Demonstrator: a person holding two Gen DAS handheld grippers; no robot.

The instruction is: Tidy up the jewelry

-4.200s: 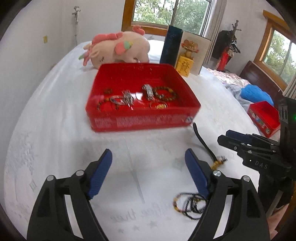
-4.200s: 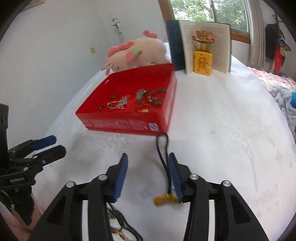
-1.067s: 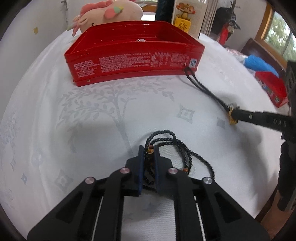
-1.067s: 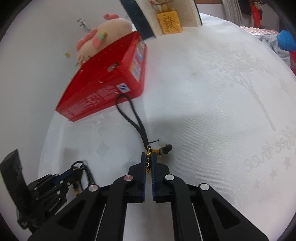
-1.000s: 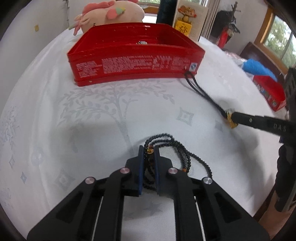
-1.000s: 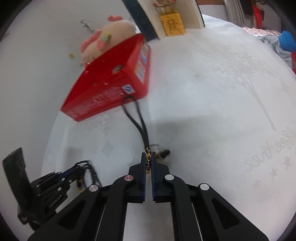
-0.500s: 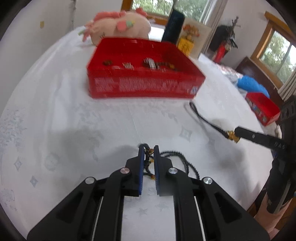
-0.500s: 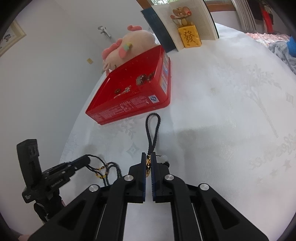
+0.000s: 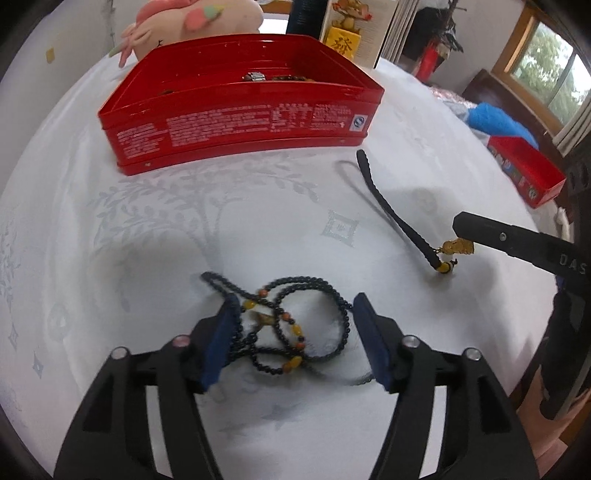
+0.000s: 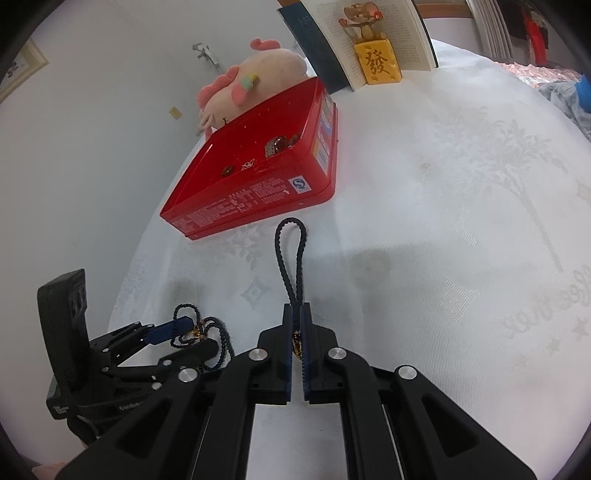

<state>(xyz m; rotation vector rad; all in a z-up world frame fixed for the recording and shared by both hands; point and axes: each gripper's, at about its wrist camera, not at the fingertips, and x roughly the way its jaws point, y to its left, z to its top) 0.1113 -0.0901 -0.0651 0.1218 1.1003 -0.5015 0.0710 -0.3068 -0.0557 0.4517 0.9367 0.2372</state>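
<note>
A black bead necklace point(image 9: 291, 325) with orange and yellow beads lies on the white cloth between the pads of my left gripper point(image 9: 295, 339), which is open around it. It also shows in the right wrist view point(image 10: 207, 332). My right gripper point(image 10: 297, 332) is shut on the gold charm point(image 9: 456, 247) of a black cord strap point(image 10: 291, 258); the cord's loop lies on the cloth toward the red tin point(image 9: 236, 125). The tin stands beyond both grippers and holds several bracelets and rings point(image 10: 277, 146).
A pink plush toy point(image 9: 184, 18), an open book point(image 10: 369, 33) and a yellow mouse figurine point(image 10: 376, 62) stand behind the tin. A second red tin point(image 9: 524, 173) and a blue cloth point(image 9: 495, 122) lie at the far right. The white cloth point(image 10: 461, 221) stretches to the right.
My left gripper has opened and let go of the bead necklace, which now lies on the cloth. Both grippers have come lower. The right gripper still holds the strap's charm.
</note>
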